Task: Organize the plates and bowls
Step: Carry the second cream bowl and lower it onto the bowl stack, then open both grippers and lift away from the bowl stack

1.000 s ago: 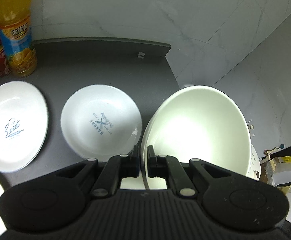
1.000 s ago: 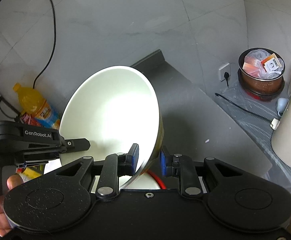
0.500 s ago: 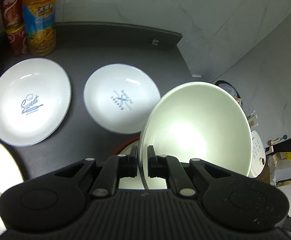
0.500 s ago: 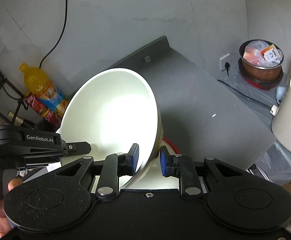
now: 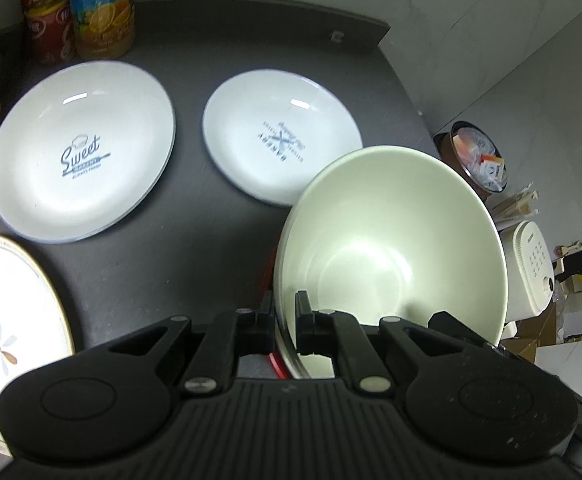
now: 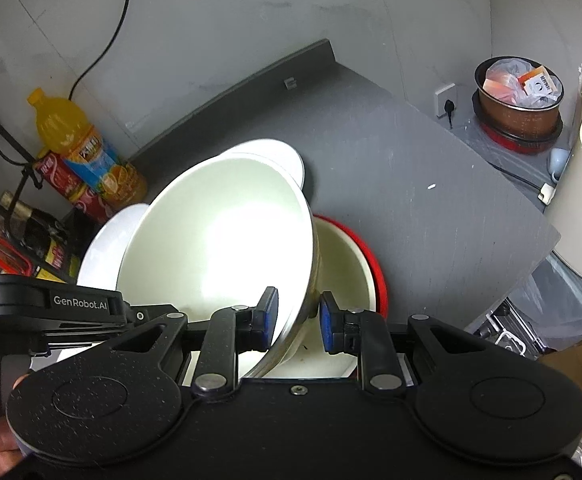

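We have brought the pale bowl (image 5: 391, 240) down over the half second towards the red-rimmed bowl (image 6: 355, 276), which lies just beyond and under our right jaws; nesting looks close; our left gripper (image 5: 284, 316) is clamped on the bowl's near rim, tilted forward; our right gripper (image 6: 294, 318) has jaws apart, straddling the rim loosely; two printed plates (image 5: 83, 152) rest on the desk (image 5: 195, 216) ahead-left.

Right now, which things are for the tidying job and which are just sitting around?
For the job:
cream bowl
red bowl
Sweet plate
Bakery plate
flower plate

Just sitting around:
juice bottle
red cans
rice cooker
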Demonstrator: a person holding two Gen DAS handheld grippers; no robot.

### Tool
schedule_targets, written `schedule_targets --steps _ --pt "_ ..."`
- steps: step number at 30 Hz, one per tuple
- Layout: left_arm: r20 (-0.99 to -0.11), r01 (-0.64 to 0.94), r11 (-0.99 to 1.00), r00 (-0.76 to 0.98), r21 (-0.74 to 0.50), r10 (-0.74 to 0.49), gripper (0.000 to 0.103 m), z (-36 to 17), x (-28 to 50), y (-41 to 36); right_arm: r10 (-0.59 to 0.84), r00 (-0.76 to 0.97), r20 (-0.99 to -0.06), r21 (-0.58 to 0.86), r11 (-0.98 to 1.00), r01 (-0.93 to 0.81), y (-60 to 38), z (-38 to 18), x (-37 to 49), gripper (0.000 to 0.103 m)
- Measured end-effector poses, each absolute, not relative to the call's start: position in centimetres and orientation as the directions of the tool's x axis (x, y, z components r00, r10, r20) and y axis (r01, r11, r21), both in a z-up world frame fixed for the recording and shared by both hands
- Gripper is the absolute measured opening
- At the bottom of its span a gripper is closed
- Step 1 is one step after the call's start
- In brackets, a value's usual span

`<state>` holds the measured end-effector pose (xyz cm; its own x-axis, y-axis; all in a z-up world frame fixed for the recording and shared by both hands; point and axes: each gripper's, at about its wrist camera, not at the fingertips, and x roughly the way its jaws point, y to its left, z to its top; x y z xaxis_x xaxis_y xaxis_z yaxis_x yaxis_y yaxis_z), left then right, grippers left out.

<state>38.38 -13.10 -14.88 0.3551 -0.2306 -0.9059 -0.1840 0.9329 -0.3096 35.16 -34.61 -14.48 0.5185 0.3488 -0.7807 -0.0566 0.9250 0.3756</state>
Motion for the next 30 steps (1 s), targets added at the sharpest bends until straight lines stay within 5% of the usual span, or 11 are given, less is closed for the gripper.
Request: schedule_targets --steps 18,23,28,30 --pt "-0.928 -0.125 0.964 0.324 -0.237 -0.186 0.01 -15.7 39.3 -14.2 0.287 0.517 -0.806 0.317 0.948 -0.032 -35.6 -15.2 36.1 0.026" --pt "-0.931 -0.12 0.965 0.314 -0.232 -0.184 0.01 -15.5 39.3 -14.4 0.297 0.546 -0.784 0.317 0.946 -0.06 -36.4 -14.5 35.3 0.012" --pt "-0.931 -0.12 0.966 0.318 -0.229 -0.181 0.017 -14.9 38.9 -14.2 0.296 0.544 -0.785 0.313 0.948 -0.064 -36.6 -14.8 34.8 0.009" --pt "-0.929 -0.123 0.967 0.328 -0.224 -0.174 0.03 -14.6 38.5 -13.8 0.285 0.535 -0.796 0.299 0.952 -0.062 -36.3 -15.2 34.7 0.009"
